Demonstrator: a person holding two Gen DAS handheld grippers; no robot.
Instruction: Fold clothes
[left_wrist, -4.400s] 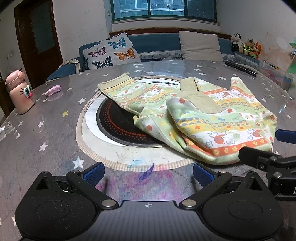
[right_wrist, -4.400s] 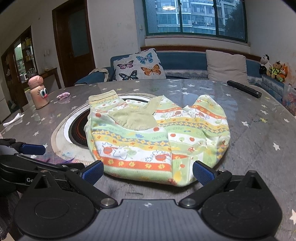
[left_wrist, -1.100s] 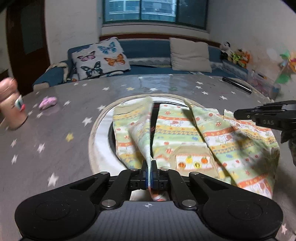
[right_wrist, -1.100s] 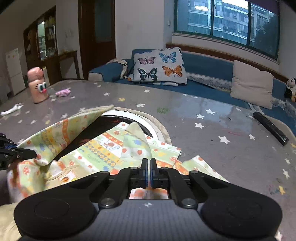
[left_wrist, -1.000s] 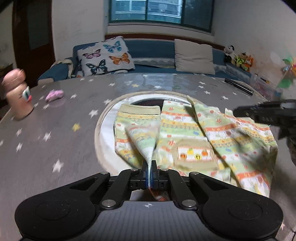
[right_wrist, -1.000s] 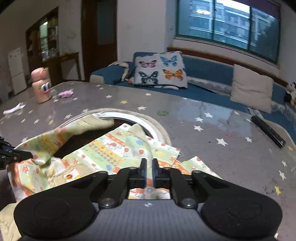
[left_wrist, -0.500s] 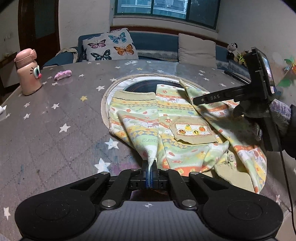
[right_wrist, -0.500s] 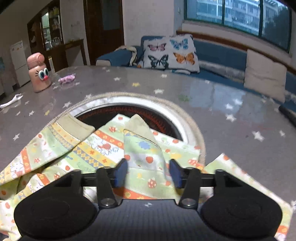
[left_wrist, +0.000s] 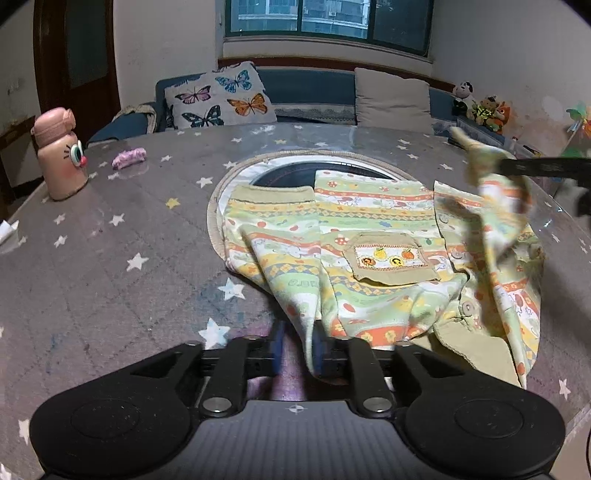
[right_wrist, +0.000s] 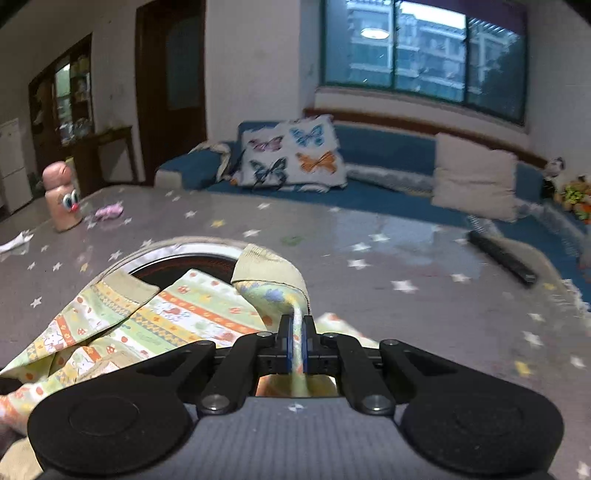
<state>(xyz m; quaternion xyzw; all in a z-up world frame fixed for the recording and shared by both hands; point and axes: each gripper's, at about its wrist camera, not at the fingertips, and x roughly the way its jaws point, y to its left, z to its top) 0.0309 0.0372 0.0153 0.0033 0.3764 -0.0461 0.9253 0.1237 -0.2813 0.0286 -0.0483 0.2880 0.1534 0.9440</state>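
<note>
Right fingers: on my right gripper (right_wrist: 295, 349) I see the two blue pads pressed together with a twist of the garment (left_wrist: 369, 258) pinched between them.
Right hold: the pinched part is a sleeve end with its tan cuff (right_wrist: 267, 267), raised off the table (left_wrist: 110, 277); in my left view that sleeve looks blurred.
Left fingers: my left gripper (left_wrist: 297, 350) has its pads a little apart; a fold of cloth hangs down between them and lies against the right pad. I cannot tell whether it still bears on the cloth.
Garment: a striped green, yellow and orange child's top, spread front-up on the table just ahead of my left gripper, its far part lying over the round dark hob (left_wrist: 295, 173) set in the tabletop.
Pocket: a tan-edged patch (left_wrist: 388, 258) with fruit pictures, near the middle of the top.
Table edge: a pink bottle (left_wrist: 61, 162) stands far left, well apart from the garment.
</note>
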